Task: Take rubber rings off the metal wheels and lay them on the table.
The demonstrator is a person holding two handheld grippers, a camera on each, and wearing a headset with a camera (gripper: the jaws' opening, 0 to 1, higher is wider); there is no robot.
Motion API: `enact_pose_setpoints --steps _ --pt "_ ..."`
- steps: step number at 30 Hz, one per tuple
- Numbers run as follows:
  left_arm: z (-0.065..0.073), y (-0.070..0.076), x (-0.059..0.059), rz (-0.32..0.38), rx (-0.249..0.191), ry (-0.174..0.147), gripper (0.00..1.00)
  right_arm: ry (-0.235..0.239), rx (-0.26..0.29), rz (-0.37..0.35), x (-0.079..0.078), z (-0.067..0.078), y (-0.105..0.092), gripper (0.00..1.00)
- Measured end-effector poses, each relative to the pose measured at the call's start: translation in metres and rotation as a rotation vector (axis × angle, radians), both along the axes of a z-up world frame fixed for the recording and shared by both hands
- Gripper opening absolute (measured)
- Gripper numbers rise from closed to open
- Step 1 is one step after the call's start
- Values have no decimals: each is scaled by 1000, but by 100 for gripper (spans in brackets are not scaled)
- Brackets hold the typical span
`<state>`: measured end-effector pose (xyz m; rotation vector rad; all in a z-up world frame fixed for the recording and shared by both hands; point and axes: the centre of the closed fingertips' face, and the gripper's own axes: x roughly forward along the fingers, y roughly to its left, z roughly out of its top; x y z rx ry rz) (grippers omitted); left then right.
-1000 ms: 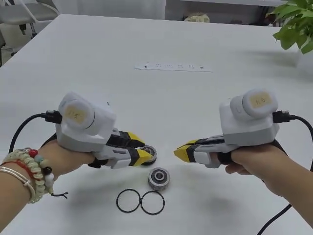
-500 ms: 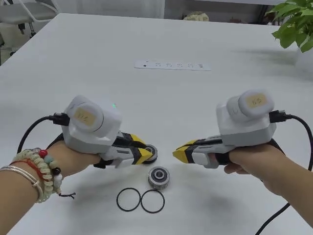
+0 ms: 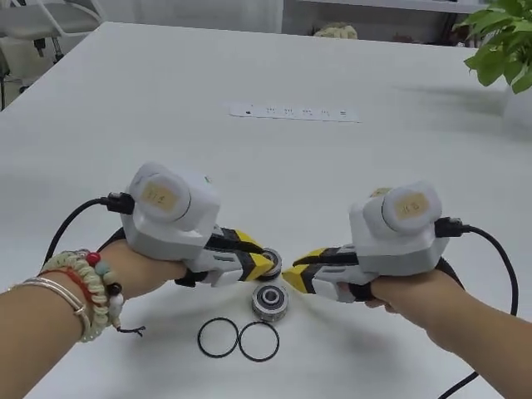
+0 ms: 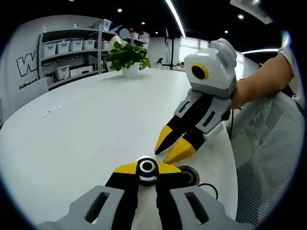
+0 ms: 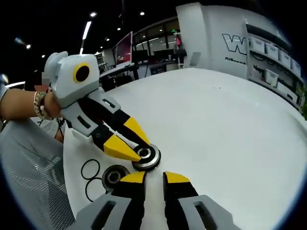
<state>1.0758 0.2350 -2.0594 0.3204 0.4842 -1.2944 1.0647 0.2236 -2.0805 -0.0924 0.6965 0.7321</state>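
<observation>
Left gripper view: wheel [image 4: 147,168] silver w/ black band.

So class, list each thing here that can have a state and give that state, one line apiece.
left gripper: jaws shut on a wheel
right gripper: jaws open, nothing between them
held wheel: clamped in the left jaws
other wheel: free, lying flat on the table
rings: two, off the wheels, flat on the table side by side
</observation>
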Motion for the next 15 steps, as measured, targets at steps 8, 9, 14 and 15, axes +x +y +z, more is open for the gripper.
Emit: enact_pose_setpoints --steps 8,9,14,15 --pt "-1 0 2 7 -19 17 7 -38 12 39 -1 1 8 14" --pt "-1 0 2 7 -21 17 7 -32 23 33 -1 1 8 14" --pt "-1 -1 2 10 -26 20 7 -51 8 28 1 1 8 16" --pt "-1 0 2 9 -27 19 7 -54 8 25 1 1 7 17"
